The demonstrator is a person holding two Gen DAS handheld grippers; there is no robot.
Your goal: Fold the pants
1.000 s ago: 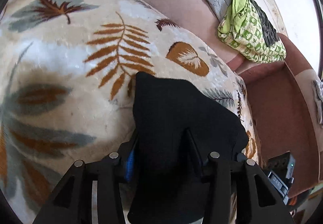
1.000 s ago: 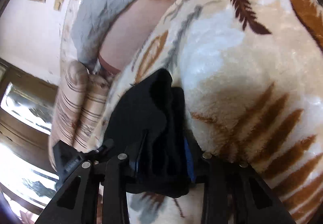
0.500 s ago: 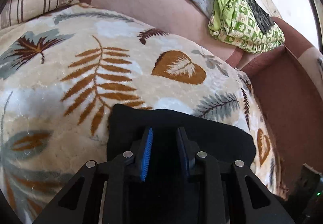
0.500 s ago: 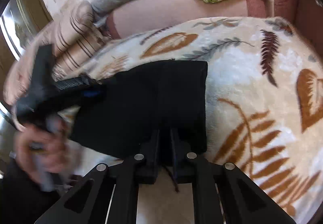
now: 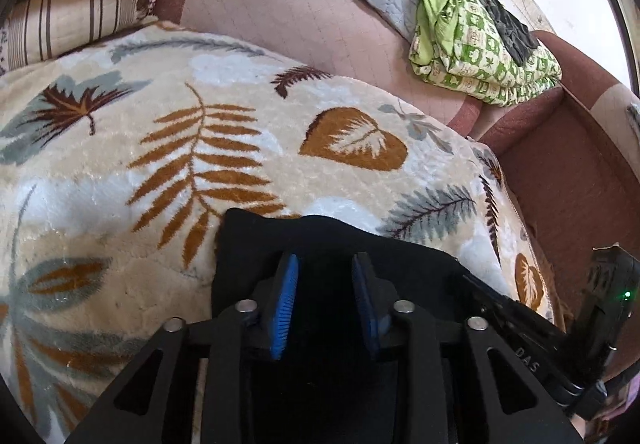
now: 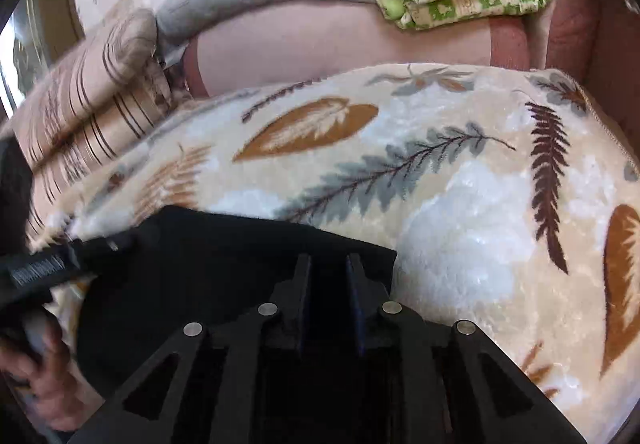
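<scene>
Your one pair of black fabric pants (image 5: pixel 256 240) lies flat on the cream plush blanket with leaf print (image 5: pixel 120 164), folded into a compact rectangle, so the fold looks about done. Your left gripper (image 5: pixel 325 278) hovers over its near edge with jaws spread, blue pads bare, pinching nothing. Your right gripper (image 6: pixel 327 276) sits at the other corner, jaws likewise parted and empty. I judge both are placed to release. One green patterned cloth bundle (image 5: pixel 472 48) rests behind.
</scene>
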